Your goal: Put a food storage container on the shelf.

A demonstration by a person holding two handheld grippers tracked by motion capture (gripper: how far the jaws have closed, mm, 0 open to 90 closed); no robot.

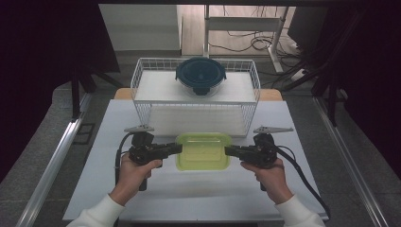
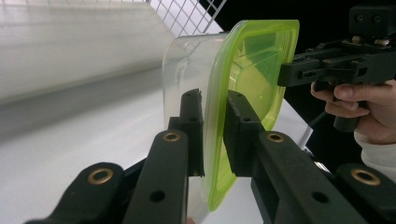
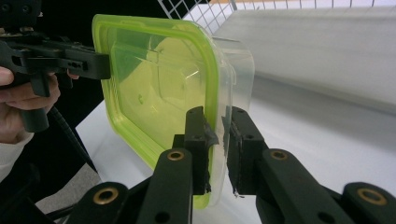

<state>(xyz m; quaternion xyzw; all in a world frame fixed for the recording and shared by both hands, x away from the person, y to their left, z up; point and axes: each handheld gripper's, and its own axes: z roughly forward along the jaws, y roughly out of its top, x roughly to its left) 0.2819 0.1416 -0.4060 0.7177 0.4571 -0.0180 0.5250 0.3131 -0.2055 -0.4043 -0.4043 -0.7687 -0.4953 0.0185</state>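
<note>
Left gripper (image 1: pixel 178 148): jaws closed down on the left rim of the green-lidded container (image 1: pixel 204 151); in the left gripper view (image 2: pixel 214 140) the green lid edge runs between the two black jaws, with little gap left on either side.
Right gripper (image 1: pixel 228 151): jaws pinched on the container's right rim; in the right gripper view (image 3: pixel 218 149) the lid edge and the clear wall (image 3: pixel 236 74) sit between the jaws.
Hands: left hand (image 1: pixel 135 170) wraps the left gripper's handle, right hand (image 1: pixel 267 174) wraps the right one; both sleeves are white.
Container: clear rectangular tub with a translucent green lid (image 2: pixel 252 79), held between the two grippers, one at each short side; whether its base touches the table cannot be told.
Opposite gripper: the right gripper shows at the lid's far edge in the left gripper view (image 2: pixel 287 74), and the left gripper at the far edge in the right gripper view (image 3: pixel 105 65).
Table (image 1: pixel 108 189): white surface under and around both grippers.
Wire basket (image 1: pixel 142 75): white, standing just beyond the grippers and the container.
Round bowl (image 1: pixel 201 75): dark lid on it, resting on top of the wire basket, well beyond the grippers.
Cables (image 1: pixel 302 172): black, trailing from each gripper back toward the person.
</note>
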